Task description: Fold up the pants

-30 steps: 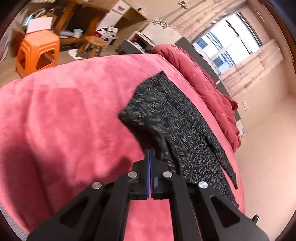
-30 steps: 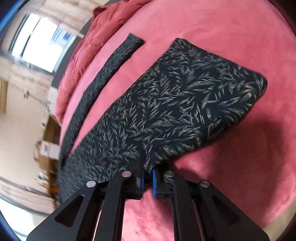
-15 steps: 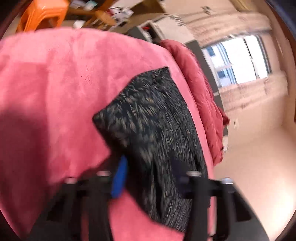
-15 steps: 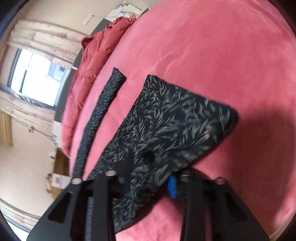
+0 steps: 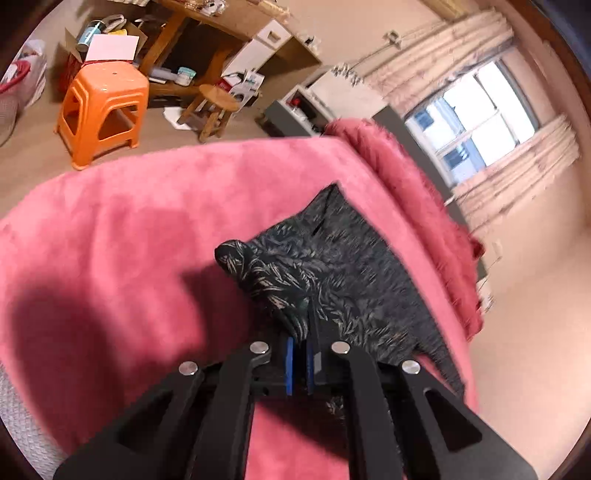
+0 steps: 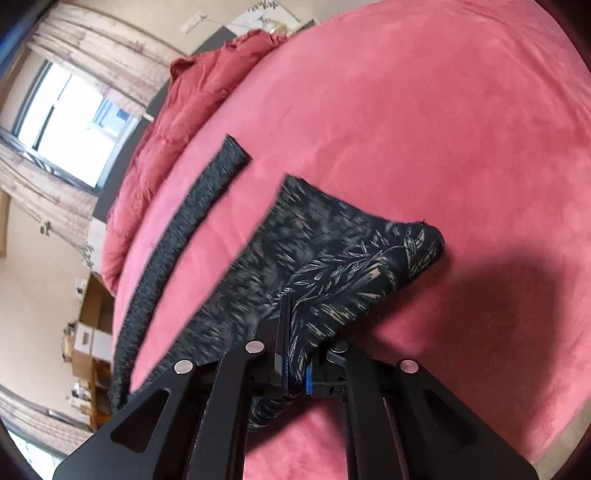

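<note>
Dark leaf-print pants [image 5: 354,280] lie on a pink blanket [image 5: 129,229]. My left gripper [image 5: 300,363] is shut on a bunched corner of the pants and lifts it off the blanket. In the right wrist view my right gripper [image 6: 295,365] is shut on another edge of the pants [image 6: 332,273], which rise in a fold toward the jaws. One narrow pant leg [image 6: 184,236] stretches away separately to the left across the blanket [image 6: 424,122].
A red quilt [image 5: 417,192] is heaped along the far side of the bed, also in the right wrist view [image 6: 173,122]. Beyond the bed stand an orange stool [image 5: 105,110], a small wooden stool [image 5: 214,107] and a cluttered desk [image 5: 221,26].
Both grippers opened over the pants half a second ago and have now closed on the fabric and lifted it. The pants are more bunched near the jaws.
</note>
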